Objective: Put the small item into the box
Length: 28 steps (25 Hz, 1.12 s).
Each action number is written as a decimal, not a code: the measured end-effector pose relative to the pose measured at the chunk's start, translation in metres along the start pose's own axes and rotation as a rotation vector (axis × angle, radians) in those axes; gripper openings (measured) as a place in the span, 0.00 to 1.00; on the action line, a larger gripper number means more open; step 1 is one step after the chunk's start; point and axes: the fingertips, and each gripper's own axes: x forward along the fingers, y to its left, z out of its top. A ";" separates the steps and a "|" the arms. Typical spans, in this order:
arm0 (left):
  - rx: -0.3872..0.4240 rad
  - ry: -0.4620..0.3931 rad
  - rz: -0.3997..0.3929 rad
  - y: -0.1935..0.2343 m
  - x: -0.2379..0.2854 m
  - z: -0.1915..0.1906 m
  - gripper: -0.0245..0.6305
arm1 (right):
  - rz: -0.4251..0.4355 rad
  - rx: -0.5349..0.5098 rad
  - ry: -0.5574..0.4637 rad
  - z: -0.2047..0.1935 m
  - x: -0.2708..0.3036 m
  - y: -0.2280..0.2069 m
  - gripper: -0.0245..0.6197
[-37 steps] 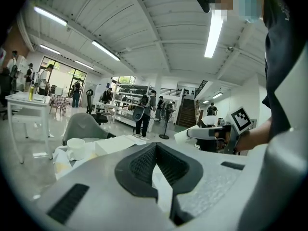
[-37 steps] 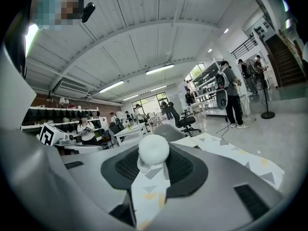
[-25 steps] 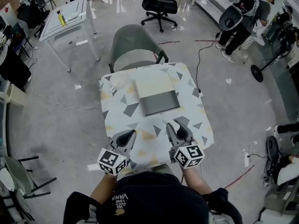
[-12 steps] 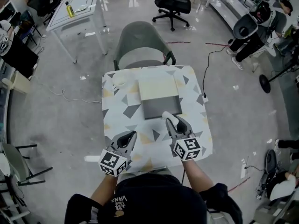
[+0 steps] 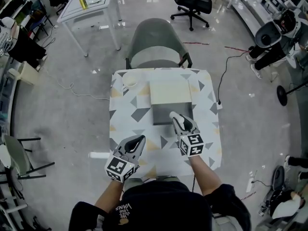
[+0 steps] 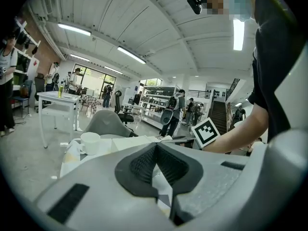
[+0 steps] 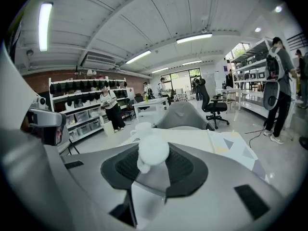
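Small white item (image 7: 153, 151), roundish, nub down, clamped in right gripper (image 5: 176, 120).

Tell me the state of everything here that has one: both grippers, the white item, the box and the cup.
Left gripper: shut, empty.
Right gripper: shut on the white item, at the box's near edge.
White item: held between the right jaws, not yet in the box.
Box: open, with its lid laid back.
Cup: upright, left of the lid, apart from it.
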 end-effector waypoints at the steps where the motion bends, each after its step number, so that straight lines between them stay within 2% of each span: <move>1: -0.005 0.008 0.007 0.002 0.001 -0.004 0.05 | 0.004 0.002 0.012 -0.004 0.006 -0.003 0.24; 8: -0.021 0.017 0.058 0.007 0.005 -0.011 0.05 | 0.036 -0.029 0.097 -0.025 0.043 -0.016 0.24; 15: -0.040 0.008 0.105 0.013 0.003 -0.011 0.05 | 0.081 -0.075 0.233 -0.044 0.078 -0.024 0.24; 22: -0.045 0.008 0.116 0.013 0.003 -0.013 0.05 | 0.163 -0.069 0.350 -0.068 0.097 -0.016 0.24; 28: -0.047 0.014 0.121 0.011 0.000 -0.015 0.05 | 0.157 -0.058 0.406 -0.080 0.100 -0.019 0.25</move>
